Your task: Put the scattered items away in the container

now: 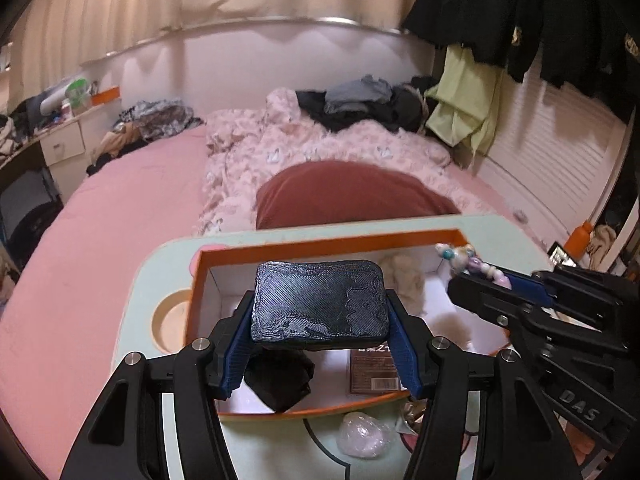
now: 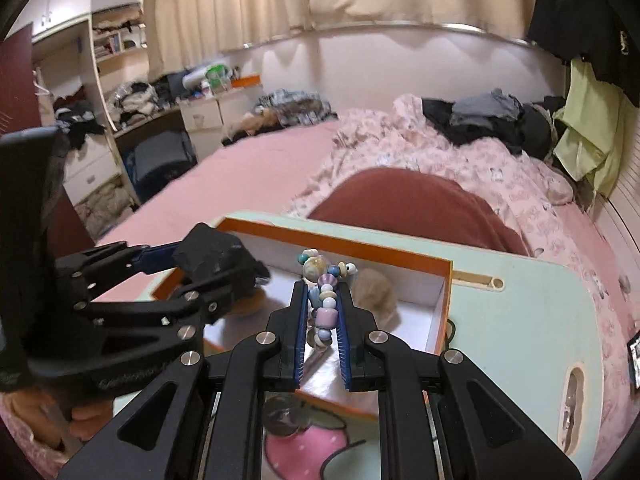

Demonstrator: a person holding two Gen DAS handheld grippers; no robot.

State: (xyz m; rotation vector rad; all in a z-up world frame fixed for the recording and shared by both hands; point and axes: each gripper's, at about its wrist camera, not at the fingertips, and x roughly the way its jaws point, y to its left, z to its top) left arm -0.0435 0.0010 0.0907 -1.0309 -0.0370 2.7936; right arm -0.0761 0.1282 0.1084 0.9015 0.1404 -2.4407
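Observation:
My left gripper [image 1: 320,322] is shut on a dark blue, rough-textured rectangular block [image 1: 316,292] and holds it above the orange-rimmed white box [image 1: 320,245]. The right gripper [image 2: 322,294] is shut on a string of pastel beads [image 2: 320,270], also over the box [image 2: 340,245]. In the left wrist view the right gripper [image 1: 476,282] comes in from the right, with the beads [image 1: 460,254] sticking out past its tips. In the right wrist view the left gripper [image 2: 228,268] and its block [image 2: 212,250] are on the left.
The box stands on a mint-green lap table [image 1: 168,272] on a pink bed. It holds a beige fluffy item [image 1: 404,276], a black lump [image 1: 280,384] and a brown packet [image 1: 374,374]. A clear wrapped thing [image 1: 362,434] lies in front. A red pillow [image 1: 348,192] lies behind.

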